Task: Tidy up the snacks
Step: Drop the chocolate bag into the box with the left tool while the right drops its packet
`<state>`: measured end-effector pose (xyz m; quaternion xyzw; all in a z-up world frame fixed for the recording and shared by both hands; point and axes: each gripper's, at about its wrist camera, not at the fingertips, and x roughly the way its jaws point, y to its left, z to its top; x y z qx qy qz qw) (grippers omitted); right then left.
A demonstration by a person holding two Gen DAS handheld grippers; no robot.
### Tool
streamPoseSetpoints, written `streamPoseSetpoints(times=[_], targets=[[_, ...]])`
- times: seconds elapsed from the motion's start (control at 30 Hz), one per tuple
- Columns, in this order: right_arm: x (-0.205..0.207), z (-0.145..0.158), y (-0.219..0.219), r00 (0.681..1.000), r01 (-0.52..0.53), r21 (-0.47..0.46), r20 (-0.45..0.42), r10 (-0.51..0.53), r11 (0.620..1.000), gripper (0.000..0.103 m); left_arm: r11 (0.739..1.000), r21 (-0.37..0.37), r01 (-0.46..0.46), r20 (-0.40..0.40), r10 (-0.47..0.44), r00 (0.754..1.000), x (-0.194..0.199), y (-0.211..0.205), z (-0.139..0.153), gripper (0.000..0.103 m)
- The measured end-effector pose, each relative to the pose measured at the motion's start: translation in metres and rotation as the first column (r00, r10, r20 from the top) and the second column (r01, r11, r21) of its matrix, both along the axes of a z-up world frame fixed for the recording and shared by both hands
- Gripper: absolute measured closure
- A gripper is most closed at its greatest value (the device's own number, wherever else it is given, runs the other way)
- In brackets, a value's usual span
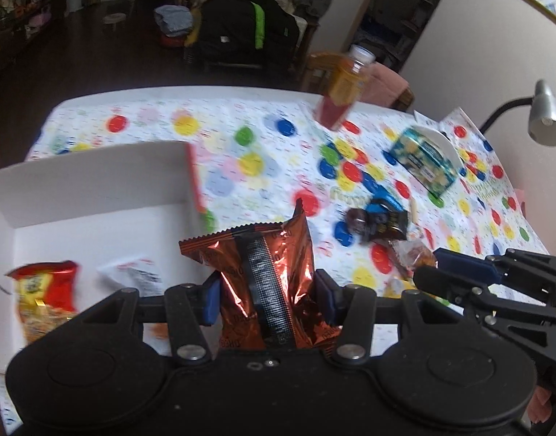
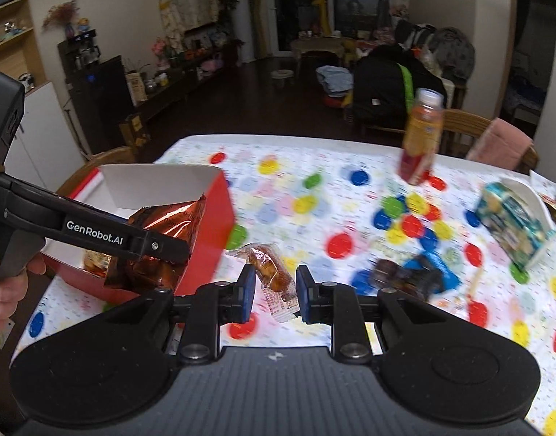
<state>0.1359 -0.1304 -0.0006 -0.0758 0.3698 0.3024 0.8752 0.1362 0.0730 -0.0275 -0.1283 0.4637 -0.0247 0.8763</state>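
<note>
We see the left claw closed on a copper-red foil snack packet, its blue pads pressing the packet's sides; the packet stands upright between them, held over the near part of a white-lined, red-walled box. In the right wrist view the same packet hangs above the box's red wall, with the left claw reaching in from the left and a hand gripping its handle at the frame edge. Inside the box lie a red-and-yellow snack bag and a white sachet.

The right claw stands partly open, its pads either side of a clear-wrapped brown pastry lying on the spotted worktop; whether the pads touch the wrapper we cannot tell. Just right of it lies a dark blue-and-brown packet. Farther off, a bottle of orange and red drink stands near the far edge, and a teal printed carton leans against a white dish.
</note>
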Motion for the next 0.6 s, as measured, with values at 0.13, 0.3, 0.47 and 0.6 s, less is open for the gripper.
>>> streamPoseSetpoints(times=[0.13,0.3,0.47,0.6], targets=[[-0.005,0.005,0.034,0.999,-0.037,0.002,0.016,0.037,0.999,0.079,0.999,0.013,-0.031,0.011,0.031,0.999,-0.007,0.030,0.006,0.054],[-0.006,0.007,0.071,0.997,-0.072,0.014,0.017,0.071,0.997,0.079,0.997,0.035,-0.064,0.017,0.064,0.998,-0.015,0.064,0.009,0.054],[-0.002,0.001,0.109,0.995,-0.101,0.006,-0.004,0.101,0.995,0.079,0.993,0.060,-0.097,0.006,0.097,0.995,-0.019,0.095,0.006,0.054],[0.003,-0.011,0.138,0.992,-0.124,-0.023,-0.036,0.124,0.992,0.079,0.989,0.089,-0.115,-0.017,0.117,0.993,-0.021,0.117,-0.001,0.054]])
